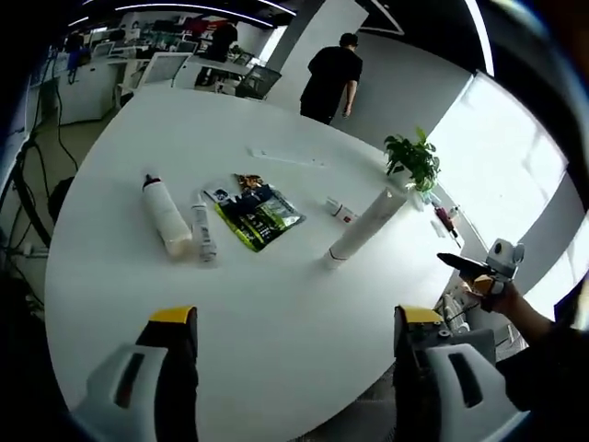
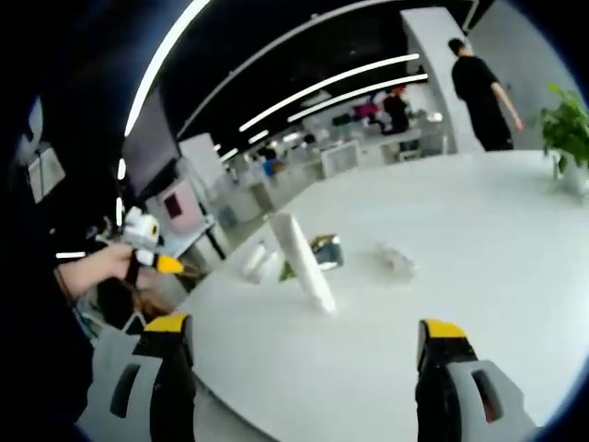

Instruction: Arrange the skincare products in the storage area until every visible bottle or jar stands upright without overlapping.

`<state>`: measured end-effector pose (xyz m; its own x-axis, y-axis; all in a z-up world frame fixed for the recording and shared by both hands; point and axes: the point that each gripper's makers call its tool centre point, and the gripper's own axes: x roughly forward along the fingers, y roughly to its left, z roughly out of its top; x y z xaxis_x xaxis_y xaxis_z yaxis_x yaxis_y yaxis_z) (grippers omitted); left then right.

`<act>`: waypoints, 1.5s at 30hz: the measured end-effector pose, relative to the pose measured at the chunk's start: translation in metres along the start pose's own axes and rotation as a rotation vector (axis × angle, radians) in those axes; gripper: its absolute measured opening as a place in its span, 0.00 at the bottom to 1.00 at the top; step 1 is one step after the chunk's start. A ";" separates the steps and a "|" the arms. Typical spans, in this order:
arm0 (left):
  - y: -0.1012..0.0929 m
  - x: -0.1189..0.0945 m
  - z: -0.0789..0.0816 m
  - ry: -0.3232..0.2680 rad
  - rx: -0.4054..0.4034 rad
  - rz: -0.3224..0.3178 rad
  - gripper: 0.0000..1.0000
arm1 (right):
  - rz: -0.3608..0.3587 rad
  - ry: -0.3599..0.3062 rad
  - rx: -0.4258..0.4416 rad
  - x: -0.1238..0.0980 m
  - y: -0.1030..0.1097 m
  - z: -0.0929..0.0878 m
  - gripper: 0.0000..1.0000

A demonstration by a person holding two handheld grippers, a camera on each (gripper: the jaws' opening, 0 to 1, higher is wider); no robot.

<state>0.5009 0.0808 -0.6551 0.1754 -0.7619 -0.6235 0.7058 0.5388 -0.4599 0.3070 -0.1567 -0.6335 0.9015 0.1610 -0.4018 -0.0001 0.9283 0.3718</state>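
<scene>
Left gripper view has the left tongs (image 1: pixel 294 354) at the bottom, jaws spread wide with nothing between them, hanging over the near edge of the round white counter (image 1: pixel 276 304). Ahead of them, toward the left, a white bottle (image 1: pixel 166 215) with a dark cap lies on its side, and a slim tube (image 1: pixel 202 227) lies just beside it, the two close to parallel. Just right of the tube sits a green and dark sachet (image 1: pixel 258 214), flat on the counter. Further right a tall white tube (image 1: pixel 366 226) stands on its cap, and a small jar or box (image 1: pixel 340 210) lies near it on the far side; which it is cannot be told. A potted plant (image 1: pixel 414 161) stands at the counter's far right edge. At the right of that view the right tongs (image 1: pixel 463 265) come in, held in a hand (image 1: pixel 497 295) off the counter's edge; their state cannot be told from there. A person in black (image 1: pixel 329 83) stands beyond the counter.

Right gripper view has the right tongs (image 2: pixel 304 354) at the bottom, jaws wide and empty, above the counter (image 2: pixel 433 276). Ahead stands the tall white tube (image 2: pixel 302 249), with the bottle (image 2: pixel 255 260) and sachet (image 2: pixel 324 250) behind it and the small item (image 2: pixel 398 260) to its right. The left tongs (image 2: pixel 175 267) show at the left, in a hand (image 2: pixel 97 267).
</scene>
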 end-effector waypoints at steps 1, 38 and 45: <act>0.002 0.001 0.002 0.000 -0.001 0.004 0.82 | 0.000 -0.001 0.005 0.000 0.000 -0.001 0.99; 0.081 0.049 0.037 0.004 -0.092 0.175 0.69 | -0.031 0.032 0.100 0.009 -0.013 -0.020 0.99; 0.096 0.057 0.047 -0.012 -0.128 0.211 0.63 | -0.033 0.038 0.108 0.010 -0.016 -0.022 0.99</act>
<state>0.6110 0.0721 -0.7056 0.3183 -0.6319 -0.7067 0.5605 0.7267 -0.3973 0.3067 -0.1628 -0.6625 0.8831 0.1452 -0.4462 0.0781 0.8922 0.4449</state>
